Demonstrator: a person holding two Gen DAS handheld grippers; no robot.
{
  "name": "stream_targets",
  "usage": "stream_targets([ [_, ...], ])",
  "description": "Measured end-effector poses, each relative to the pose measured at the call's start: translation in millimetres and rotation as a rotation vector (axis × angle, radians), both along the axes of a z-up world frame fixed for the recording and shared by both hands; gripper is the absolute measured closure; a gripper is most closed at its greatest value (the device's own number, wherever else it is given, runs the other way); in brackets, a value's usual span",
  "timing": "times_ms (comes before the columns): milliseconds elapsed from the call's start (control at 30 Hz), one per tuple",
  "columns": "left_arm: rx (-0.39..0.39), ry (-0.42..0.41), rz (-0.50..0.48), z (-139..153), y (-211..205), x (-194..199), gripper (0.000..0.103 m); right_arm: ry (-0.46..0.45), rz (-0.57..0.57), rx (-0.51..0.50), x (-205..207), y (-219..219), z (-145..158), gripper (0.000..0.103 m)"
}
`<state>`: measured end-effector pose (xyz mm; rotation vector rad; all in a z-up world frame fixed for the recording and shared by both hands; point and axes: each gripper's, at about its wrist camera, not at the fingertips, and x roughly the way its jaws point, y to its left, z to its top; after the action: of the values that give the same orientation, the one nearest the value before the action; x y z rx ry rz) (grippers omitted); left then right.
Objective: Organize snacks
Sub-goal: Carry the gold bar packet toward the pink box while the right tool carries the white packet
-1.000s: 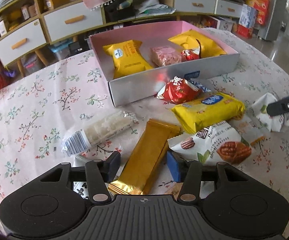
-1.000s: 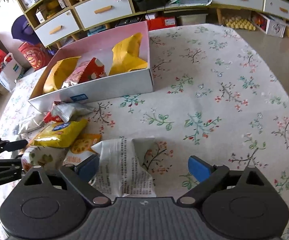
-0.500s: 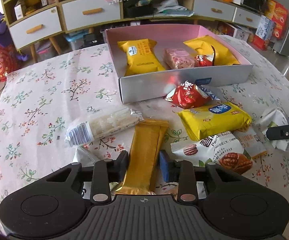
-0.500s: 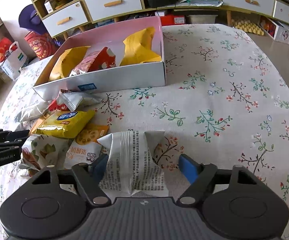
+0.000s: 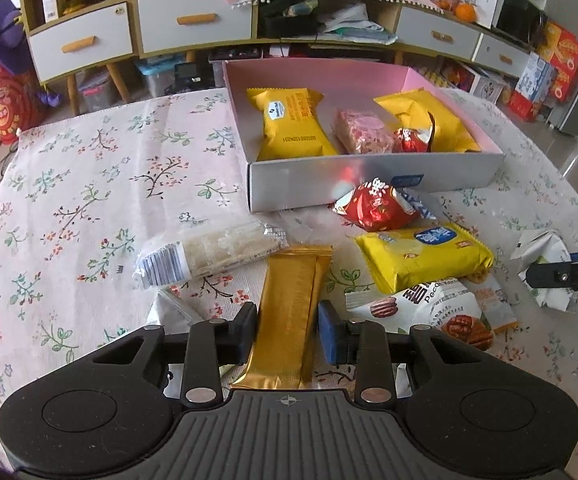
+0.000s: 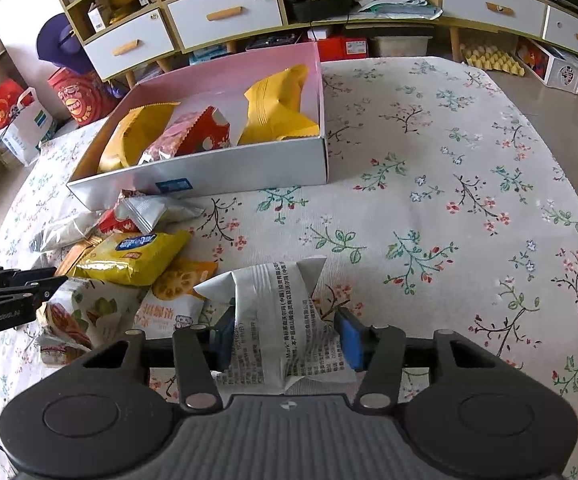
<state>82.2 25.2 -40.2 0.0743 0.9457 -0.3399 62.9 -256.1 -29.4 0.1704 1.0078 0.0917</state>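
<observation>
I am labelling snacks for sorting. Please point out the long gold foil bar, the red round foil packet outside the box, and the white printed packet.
Long gold foil bar [image 5: 292, 312], left wrist view, middle of wrapper.
Red round foil packet [image 5: 375, 209], left wrist view, its front.
White printed packet [image 6: 279, 320], right wrist view, printed middle.

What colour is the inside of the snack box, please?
Pink. The box has a silvery-grey outside; its pink lining shows best in the left wrist view.

Soft daylight, strong fisheye edge distortion
</observation>
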Motion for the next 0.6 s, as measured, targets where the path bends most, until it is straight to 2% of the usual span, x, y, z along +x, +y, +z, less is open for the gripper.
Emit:
stream_targets([
  [367, -0.062, 0.026, 0.017, 11, 10, -6, 0.073, -0.02, -0.014, 0.03, 0, -4, 9, 0.069],
  [600, -0.113, 0.0, 0.04, 27, 17, -11, 0.073, -0.033, -0.022, 0.059, 4, -8, 16, 0.069],
])
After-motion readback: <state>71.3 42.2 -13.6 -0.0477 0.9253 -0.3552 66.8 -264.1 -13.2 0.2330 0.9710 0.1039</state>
